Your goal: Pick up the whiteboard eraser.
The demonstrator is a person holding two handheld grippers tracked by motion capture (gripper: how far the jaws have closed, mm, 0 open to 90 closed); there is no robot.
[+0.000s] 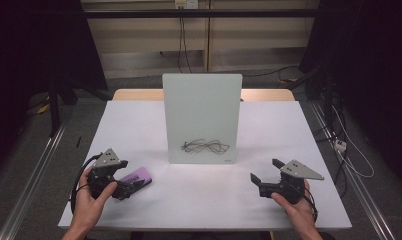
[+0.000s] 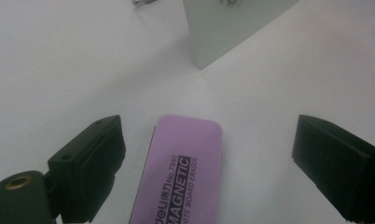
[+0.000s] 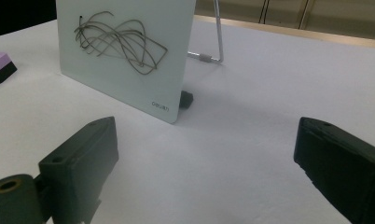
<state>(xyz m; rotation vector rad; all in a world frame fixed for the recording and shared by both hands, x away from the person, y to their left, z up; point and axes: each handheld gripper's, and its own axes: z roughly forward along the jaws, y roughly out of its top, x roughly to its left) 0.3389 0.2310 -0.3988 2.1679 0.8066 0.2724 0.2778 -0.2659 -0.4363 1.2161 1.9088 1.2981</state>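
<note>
The purple magnetic eraser (image 2: 178, 172) is lying flat on the white bench (image 1: 139, 125) near its front left corner, and the left claw (image 1: 134, 186) is hanging over it with its jaws spread wide, one on each side of the eraser and neither pad pressing on it, so the claw is either lining up a grip or letting go. The small whiteboard (image 1: 202, 117) is standing upright near the middle of the bench on a wire stand (image 3: 213, 44), its scribbled face turned toward the front edge, presumably so the eraser can be wiped across the scribble (image 3: 120, 42). The right claw (image 1: 267, 171) is waiting near the front right corner, jaws spread and pinching nothing. No container is sitting on the bench.
</note>
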